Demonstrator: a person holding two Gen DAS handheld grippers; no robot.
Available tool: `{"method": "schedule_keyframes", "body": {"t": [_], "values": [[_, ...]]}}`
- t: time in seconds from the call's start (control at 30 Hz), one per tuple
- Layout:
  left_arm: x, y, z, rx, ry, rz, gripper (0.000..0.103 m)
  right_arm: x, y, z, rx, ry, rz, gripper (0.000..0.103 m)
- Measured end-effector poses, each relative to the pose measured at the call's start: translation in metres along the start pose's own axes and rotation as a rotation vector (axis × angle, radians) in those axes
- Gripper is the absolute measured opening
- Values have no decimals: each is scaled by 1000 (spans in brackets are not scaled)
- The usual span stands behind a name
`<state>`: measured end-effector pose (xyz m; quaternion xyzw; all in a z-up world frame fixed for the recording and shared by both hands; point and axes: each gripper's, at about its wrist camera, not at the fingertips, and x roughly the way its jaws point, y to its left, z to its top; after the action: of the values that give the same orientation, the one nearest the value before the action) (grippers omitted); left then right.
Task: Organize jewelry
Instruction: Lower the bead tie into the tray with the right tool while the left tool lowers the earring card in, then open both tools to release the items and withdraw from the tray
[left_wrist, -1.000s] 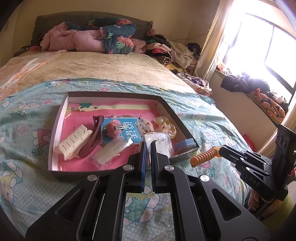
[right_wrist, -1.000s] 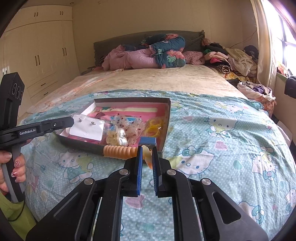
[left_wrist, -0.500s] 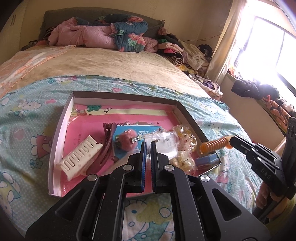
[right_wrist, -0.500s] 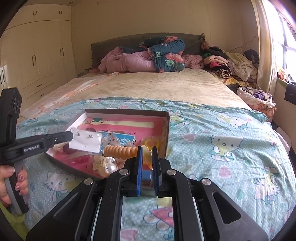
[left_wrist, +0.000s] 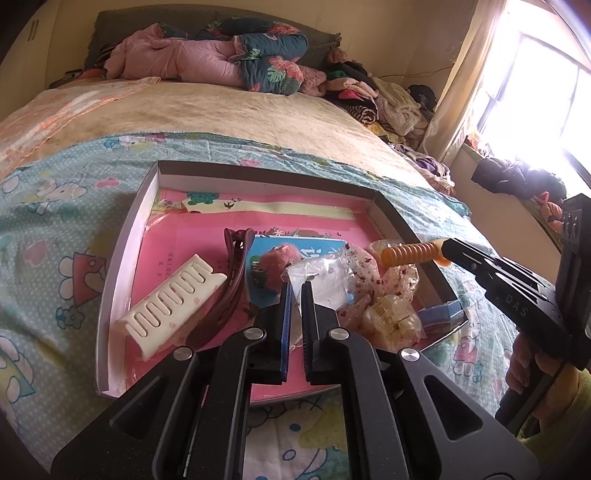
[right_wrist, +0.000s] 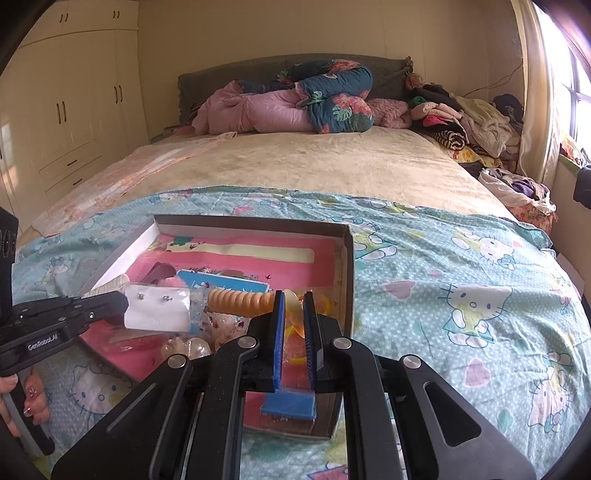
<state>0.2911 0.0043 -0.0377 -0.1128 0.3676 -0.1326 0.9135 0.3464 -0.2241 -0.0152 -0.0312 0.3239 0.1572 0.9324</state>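
A shallow dark box with a pink lining lies on the bed; it also shows in the right wrist view. My left gripper is shut on a clear packet holding an earring card, seen as a white card in the right wrist view. My right gripper is shut on an orange spiral hair tie, held over the box's right side. In the box lie a white claw clip, a maroon clip, a pink pom-pom on a blue card and clear bagged pieces.
A small blue box sits in the box's near right corner. The Hello Kitty sheet covers the bed around the box. Folded quilts and piled clothes lie at the headboard. A wardrobe stands left.
Both grippers moved forward over the box. The earring packet and the orange hair tie travelled with them and now hang above the box's right half.
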Motion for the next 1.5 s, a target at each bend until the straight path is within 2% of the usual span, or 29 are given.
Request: {"method": "schedule_keyframes", "body": {"t": [0.43,0.8,0.87,0.97,1.1,1.17,1.4,1.5], "values": [[0,4,-7,-2,12,4,1,23,6,-17,-8,89,15,10],[-3,3,-9,8,15,5,1,11,4,-25,14,88,17,11],[-5,1,-9,14,15,10,1,8,3,-24,18,86,18,17],[-7,0,-9,19,16,14,2,1,3,-25,24,76,20,21],[-14,-2,-9,21,10,21,19,-9,3,-26,34,61,22,30],[-20,-3,-9,22,0,24,21,-17,4,-27,40,50,28,36],[-44,-8,-16,34,-43,48,41,-46,12,-34,31,4,37,53],[-58,-9,-23,41,-65,77,44,-63,18,-39,25,-30,46,62]]}}
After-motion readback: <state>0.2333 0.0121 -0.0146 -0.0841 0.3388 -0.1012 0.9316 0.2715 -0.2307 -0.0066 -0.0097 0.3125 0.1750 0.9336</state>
